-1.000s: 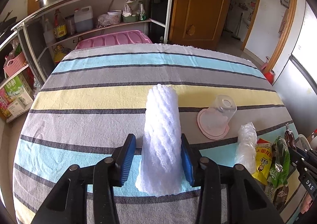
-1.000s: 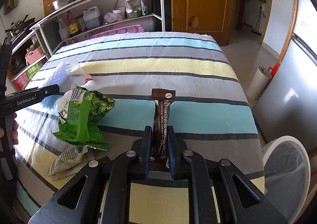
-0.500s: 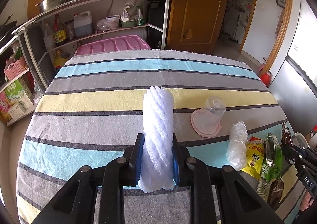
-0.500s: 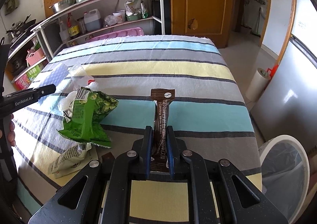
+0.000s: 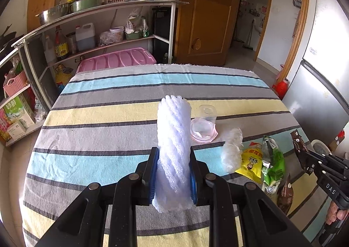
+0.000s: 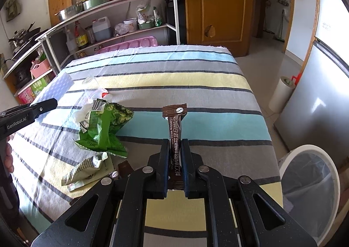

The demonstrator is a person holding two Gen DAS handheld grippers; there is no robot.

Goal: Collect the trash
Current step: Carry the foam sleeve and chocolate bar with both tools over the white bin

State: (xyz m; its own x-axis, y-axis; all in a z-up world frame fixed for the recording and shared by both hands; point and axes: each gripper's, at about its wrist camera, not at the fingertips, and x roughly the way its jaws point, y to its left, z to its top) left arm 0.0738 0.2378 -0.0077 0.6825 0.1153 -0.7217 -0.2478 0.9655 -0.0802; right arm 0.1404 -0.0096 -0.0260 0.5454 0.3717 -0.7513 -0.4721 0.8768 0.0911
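My left gripper (image 5: 173,155) is shut on a white foam net sleeve (image 5: 174,135) and holds it above the striped table. My right gripper (image 6: 176,148) is shut on a brown coffee stick packet (image 6: 175,124) and holds it above the table's right part. A white trash bin (image 6: 309,181) with a grey liner stands on the floor to the right of the table. On the table lie a green snack bag (image 6: 104,127), a clear plastic cup on its pink lid (image 5: 205,124), a crumpled clear wrap (image 5: 232,148) and a yellow packet (image 5: 253,162).
A pale green wrapper (image 6: 85,168) and a brown packet (image 6: 124,169) lie near the front edge. A metal shelf rack (image 5: 87,28) with bottles and a pink bin stands behind the table. A wooden door (image 6: 218,4) and a fridge (image 6: 322,85) are at the right.
My left gripper closed on the foam sleeve and lifted it off the table. My right gripper kept its hold on the coffee stick and rose a little.
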